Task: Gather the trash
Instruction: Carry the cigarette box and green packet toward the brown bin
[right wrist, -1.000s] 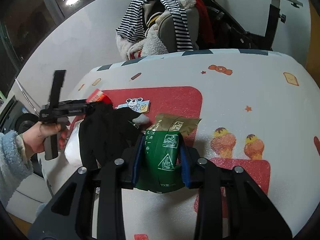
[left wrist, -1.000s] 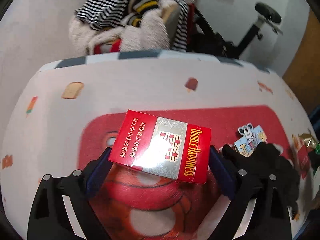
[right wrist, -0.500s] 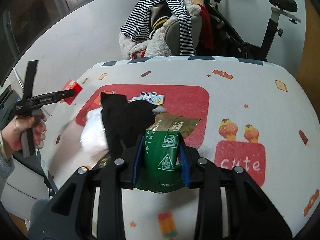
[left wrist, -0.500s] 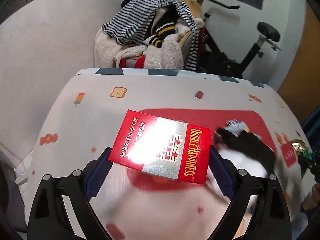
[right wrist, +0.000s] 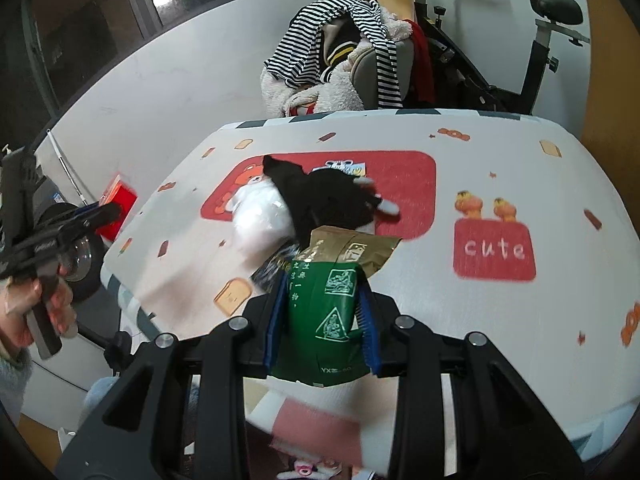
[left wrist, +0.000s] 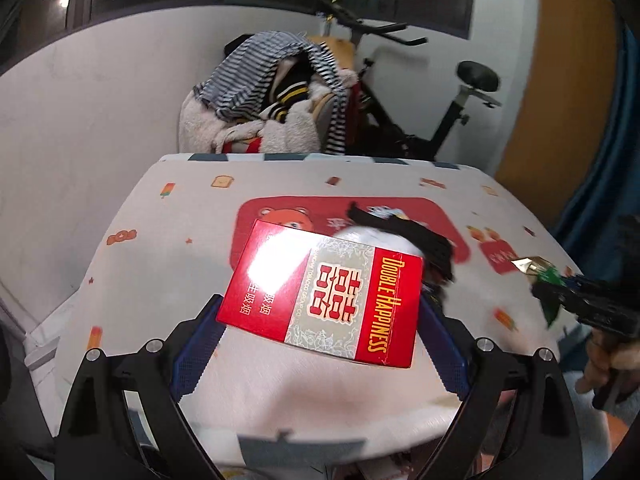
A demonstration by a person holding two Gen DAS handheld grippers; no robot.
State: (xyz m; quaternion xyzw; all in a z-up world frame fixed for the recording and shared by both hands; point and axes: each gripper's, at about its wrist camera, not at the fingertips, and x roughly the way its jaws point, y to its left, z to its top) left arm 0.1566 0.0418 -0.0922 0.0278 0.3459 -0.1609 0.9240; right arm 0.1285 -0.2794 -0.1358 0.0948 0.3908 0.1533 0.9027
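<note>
My left gripper (left wrist: pixel 320 320) is shut on a red "Double Happiness" cigarette box (left wrist: pixel 324 294), held flat above the near edge of the table (left wrist: pixel 180 216). The box also shows in the right wrist view (right wrist: pixel 118 208), off the table's left side. My right gripper (right wrist: pixel 322 316) is shut on a green and gold snack packet (right wrist: pixel 332 304), held upright over the table's near edge; it also shows in the left wrist view (left wrist: pixel 540 272) at far right. A black cloth (right wrist: pixel 324 196) and a white crumpled bag (right wrist: pixel 260 216) lie on the table's red panel.
A small cartoon card (right wrist: pixel 340 168) lies behind the black cloth. A chair piled with striped and fleece clothes (right wrist: pixel 340 52) and an exercise bike (right wrist: pixel 520 52) stand behind the table. White and pink items (right wrist: pixel 320 416) lie below the table's near edge.
Both grippers have pulled back and up from the table with their items held. The left one has moved off the table's left side; the table looks smaller and farther.
</note>
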